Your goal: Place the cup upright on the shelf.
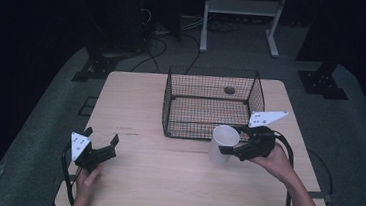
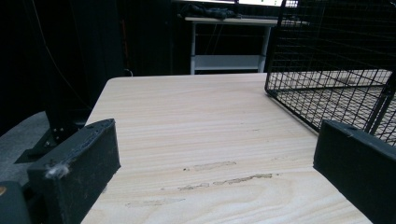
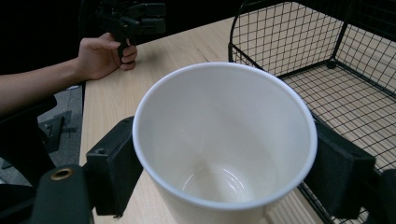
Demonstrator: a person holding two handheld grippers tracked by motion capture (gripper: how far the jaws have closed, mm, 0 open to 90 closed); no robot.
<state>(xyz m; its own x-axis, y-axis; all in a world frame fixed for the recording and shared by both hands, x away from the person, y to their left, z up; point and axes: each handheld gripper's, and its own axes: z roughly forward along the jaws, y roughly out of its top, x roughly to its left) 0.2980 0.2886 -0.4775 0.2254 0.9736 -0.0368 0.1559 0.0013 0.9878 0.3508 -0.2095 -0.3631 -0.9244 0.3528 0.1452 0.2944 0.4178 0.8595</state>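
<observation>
At the left, the left gripper (image 1: pixel 101 146) rests low on the surface (image 1: pixel 136 99), held by the person's left hand (image 1: pixel 86 180); its fingers (image 2: pixel 77 168) stand spread wide with nothing but bare wood between them, so it is released and idle. Ahead of those fingers and off to their right stands the wire basket (image 1: pixel 171 102), its near corner just beyond the right finger in the left gripper view, and its floor looks empty as far as the mesh lets one see. Further right, the right gripper (image 1: pixel 230 148) is closed around a white paper cup (image 1: pixel 222 144), one finger (image 3: pixel 109 165) pressed to each side of the cup's wall just under the rim. The cup sits between those fingers, upright or nearly so, mouth open and nothing inside it in the right gripper view. Whether its base touches the surface or hangs just above it I cannot tell. It is just in front of the basket's near wall, still outside it. In my judgement the work is about halfway: the cup is picked and secured, and if the basket is its goal, what is left is to raise it over the near wall, set it down on the mesh floor, and let the fingers part.
</observation>
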